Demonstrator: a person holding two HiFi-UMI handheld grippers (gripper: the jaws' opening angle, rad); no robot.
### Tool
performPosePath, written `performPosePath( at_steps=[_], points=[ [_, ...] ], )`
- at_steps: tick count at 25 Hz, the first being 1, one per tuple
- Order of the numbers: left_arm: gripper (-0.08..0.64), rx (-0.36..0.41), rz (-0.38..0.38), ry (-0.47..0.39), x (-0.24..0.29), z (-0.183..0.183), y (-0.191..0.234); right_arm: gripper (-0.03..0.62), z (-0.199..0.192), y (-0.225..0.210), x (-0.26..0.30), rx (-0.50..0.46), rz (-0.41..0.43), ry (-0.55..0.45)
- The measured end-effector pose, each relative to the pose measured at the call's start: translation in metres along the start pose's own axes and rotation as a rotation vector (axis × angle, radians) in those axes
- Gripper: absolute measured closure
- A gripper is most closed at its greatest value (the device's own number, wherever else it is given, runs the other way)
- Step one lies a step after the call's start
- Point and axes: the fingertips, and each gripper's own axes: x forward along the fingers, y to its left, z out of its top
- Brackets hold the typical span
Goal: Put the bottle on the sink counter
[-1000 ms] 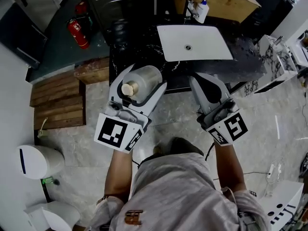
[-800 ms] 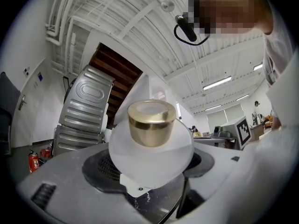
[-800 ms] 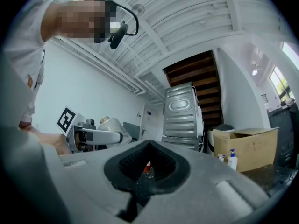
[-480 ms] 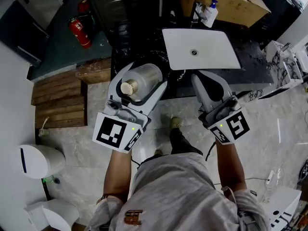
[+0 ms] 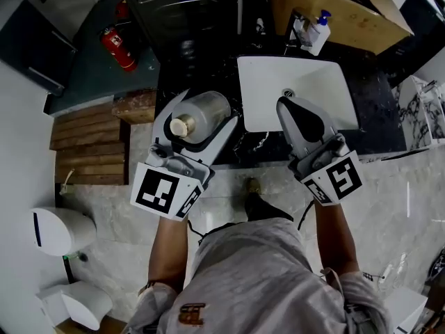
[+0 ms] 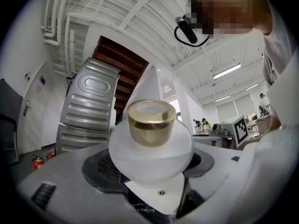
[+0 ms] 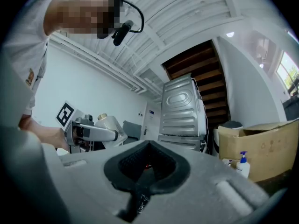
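Observation:
A clear bottle (image 5: 203,112) with a gold cap (image 5: 182,126) stands upright between the jaws of my left gripper (image 5: 207,111), which is shut on it. It hangs over the left part of the dark sink counter (image 5: 379,110), beside the white basin (image 5: 306,82). In the left gripper view the bottle (image 6: 150,146) fills the middle, cap (image 6: 151,122) towards the camera. My right gripper (image 5: 297,108) is shut and empty, its tip over the basin's front edge. In the right gripper view its jaws (image 7: 147,174) meet, and the bottle (image 7: 110,125) shows at the left.
A pump soap bottle (image 5: 319,29) and faucet (image 5: 297,25) stand behind the basin, with a cardboard box (image 5: 348,5) further back. A metal appliance (image 5: 177,5), a red fire extinguisher (image 5: 116,47) and wooden steps (image 5: 87,145) lie to the left. A white bin (image 5: 59,232) stands on the floor.
The person has stepped closer to the counter. Both grippers have moved forward, so the bottle now hangs over the counter and the right gripper's tip reaches the basin.

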Motion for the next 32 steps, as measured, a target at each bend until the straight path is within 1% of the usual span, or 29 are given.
performPosePath(
  at_steps=[7, 12, 15, 18, 24, 32],
  points=[
    [0.232, 0.007, 0.062, 0.044, 0.059, -0.018, 0.032, 0.592, -0.022, -0.058, 0.034, -0.010, 0.049, 0.015],
    [0.232, 0.023, 0.109, 0.086, 0.097, -0.034, 0.055, 0.592, -0.040, -0.097, 0.050, 0.014, 0.070, 0.016],
    [0.232, 0.037, 0.121, 0.115, 0.116, -0.047, 0.067, 0.592, -0.052, -0.113, 0.058, 0.029, 0.083, 0.025],
    [0.232, 0.042, 0.124, 0.152, 0.130, -0.061, 0.076, 0.592, -0.062, -0.124, 0.067, 0.044, 0.087, 0.037],
    [0.232, 0.028, 0.128, 0.217, 0.146, -0.084, 0.093, 0.592, -0.084, -0.132, 0.081, 0.071, 0.083, 0.081],
    [0.232, -0.010, 0.106, 0.322, 0.165, -0.129, 0.120, 0.592, -0.112, -0.140, 0.097, 0.083, 0.039, 0.148]
  ],
)
